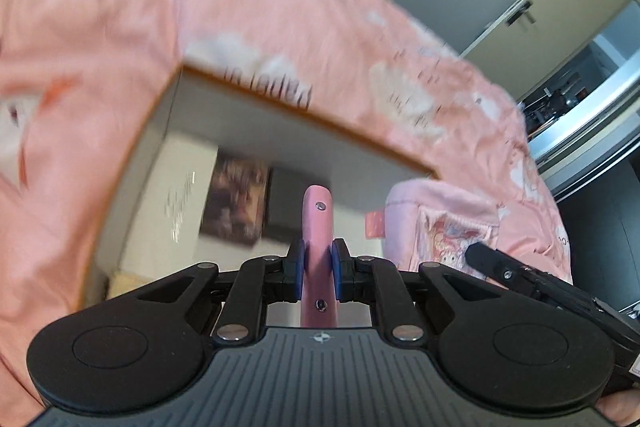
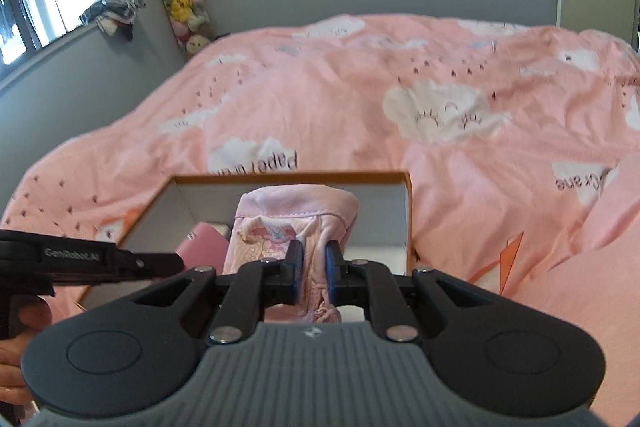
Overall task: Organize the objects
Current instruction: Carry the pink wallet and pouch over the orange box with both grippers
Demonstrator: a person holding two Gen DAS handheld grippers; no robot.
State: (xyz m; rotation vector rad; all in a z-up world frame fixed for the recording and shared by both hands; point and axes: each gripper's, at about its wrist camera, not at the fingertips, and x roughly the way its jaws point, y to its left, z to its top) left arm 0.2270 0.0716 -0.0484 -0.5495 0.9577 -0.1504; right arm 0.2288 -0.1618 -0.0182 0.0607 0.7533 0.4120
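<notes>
Your left gripper (image 1: 319,265) is clamped on a pink flat item (image 1: 317,227), its blue pads pressed against both sides, holding it upright above the open cardboard box (image 1: 280,107) on the pink bedspread (image 2: 360,87). Your right gripper (image 2: 314,267) pinches the pink printed pouch (image 2: 296,219) by its near edge, over the same box. Inside the box lie a white carton (image 1: 180,195) and a dark picture card (image 1: 236,203), blurred.

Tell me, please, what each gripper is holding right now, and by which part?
The left gripper clamps a flat pink strap-like piece with rivets at mid-length. The right gripper pinches the pink printed fabric pouch by its near lower edge.
</notes>
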